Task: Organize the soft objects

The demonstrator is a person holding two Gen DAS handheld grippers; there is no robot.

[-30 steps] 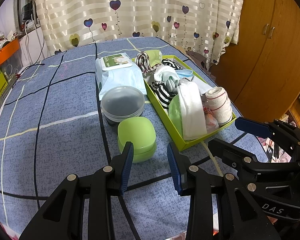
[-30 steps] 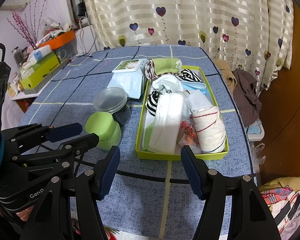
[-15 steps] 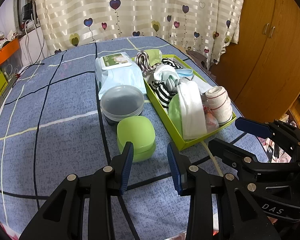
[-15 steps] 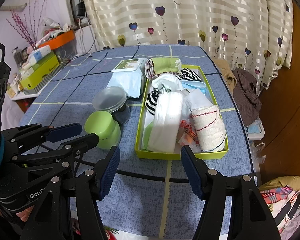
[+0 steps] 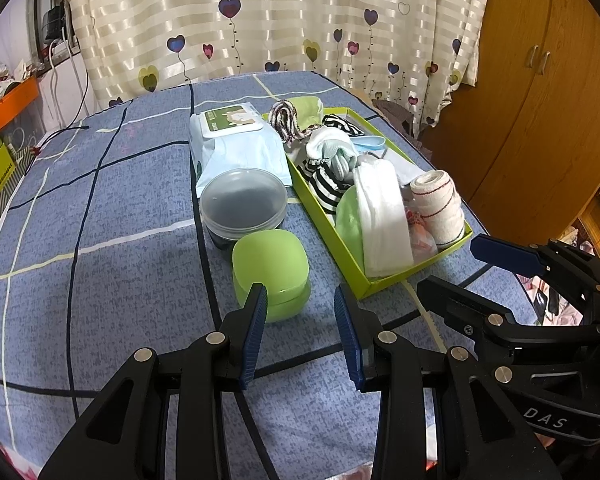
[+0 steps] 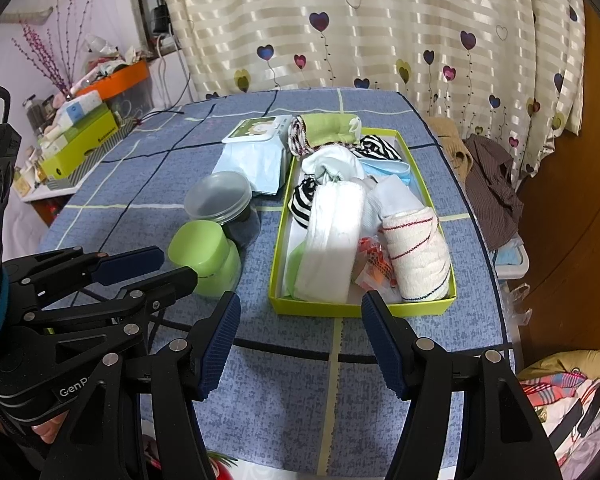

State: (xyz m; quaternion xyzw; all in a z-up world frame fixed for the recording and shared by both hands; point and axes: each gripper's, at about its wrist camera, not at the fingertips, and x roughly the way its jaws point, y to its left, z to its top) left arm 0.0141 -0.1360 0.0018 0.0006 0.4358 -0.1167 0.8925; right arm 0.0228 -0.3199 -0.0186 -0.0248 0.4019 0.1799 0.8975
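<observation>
Ahead of your right gripper (image 6: pixel 300 340), spread wide and empty, sits the green tray (image 6: pixel 320 308) of soft things; your left gripper (image 5: pixel 300 332) gapes narrower.

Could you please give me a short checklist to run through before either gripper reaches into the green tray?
1. Left gripper open and holding nothing: ok.
2. Right gripper open and holding nothing: ok.
3. Green tray flat on the table: ok.
4. Rolled striped towel reachable at the tray's near end: ok.
5. Green container clear of the left gripper's path: not ok, directly ahead.
6. Room left in the tray: cannot tell.
</observation>
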